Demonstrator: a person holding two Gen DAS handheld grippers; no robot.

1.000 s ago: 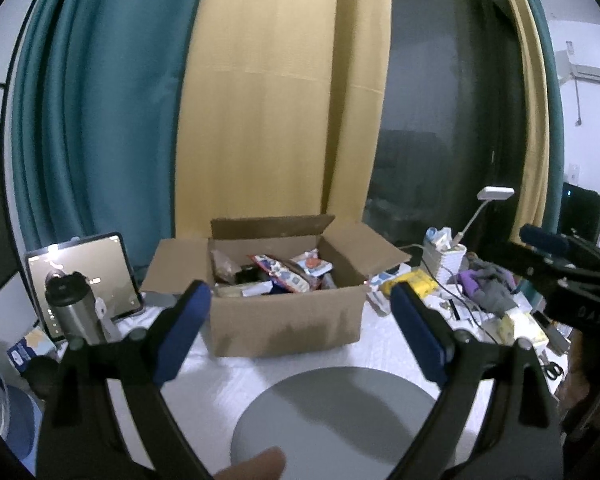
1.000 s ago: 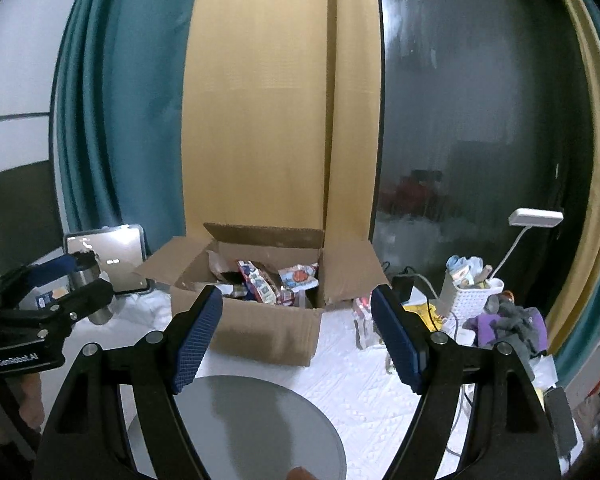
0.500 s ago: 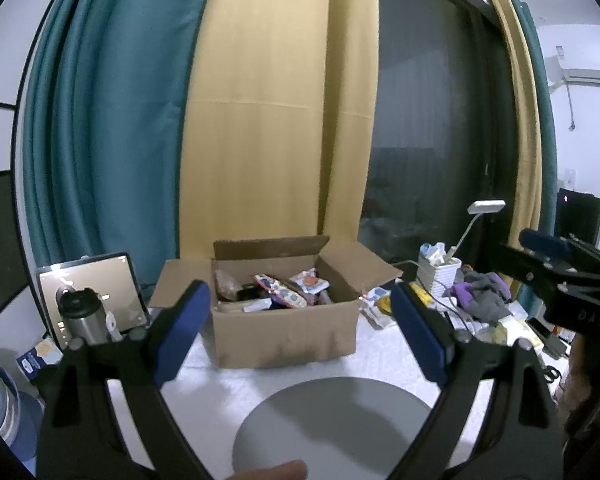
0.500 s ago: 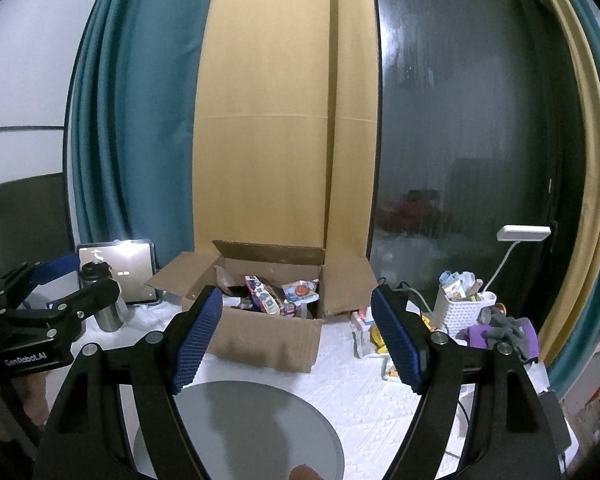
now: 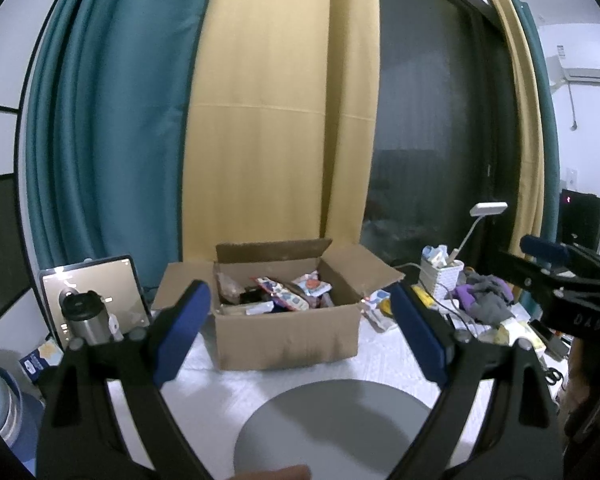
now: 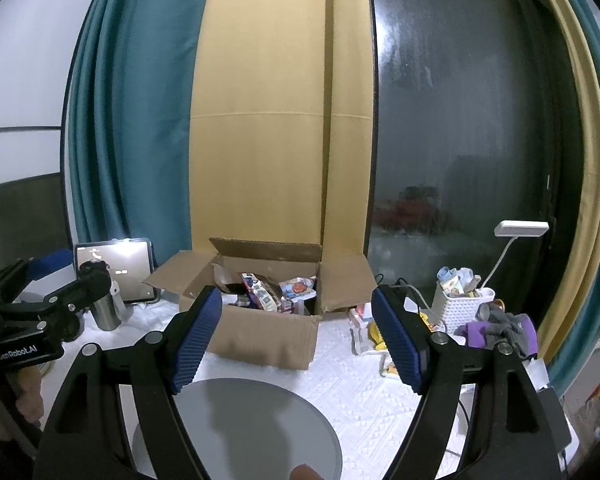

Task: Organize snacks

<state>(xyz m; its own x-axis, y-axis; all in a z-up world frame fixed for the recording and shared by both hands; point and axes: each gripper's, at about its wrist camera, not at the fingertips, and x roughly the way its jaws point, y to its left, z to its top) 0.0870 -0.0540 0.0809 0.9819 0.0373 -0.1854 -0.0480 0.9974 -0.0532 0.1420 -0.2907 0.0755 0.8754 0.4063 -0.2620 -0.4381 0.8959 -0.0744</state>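
Here the cardboard box stands open on the white table, its flaps spread, with the snacks heaped inside it in a jumble of bright packets. The left gripper hangs in the air in front of the box, its blue fingers spread wide and holding nothing. The right gripper hangs likewise before the box, its jaws wide apart and empty. A round grey mat lies on the table just in front of the box, under both grippers. To the left of the box a steel flask stands before a propped tablet. To the right sit a white basket, a white desk lamp and a purple and grey cloth. Teal and yellow curtains hang behind.
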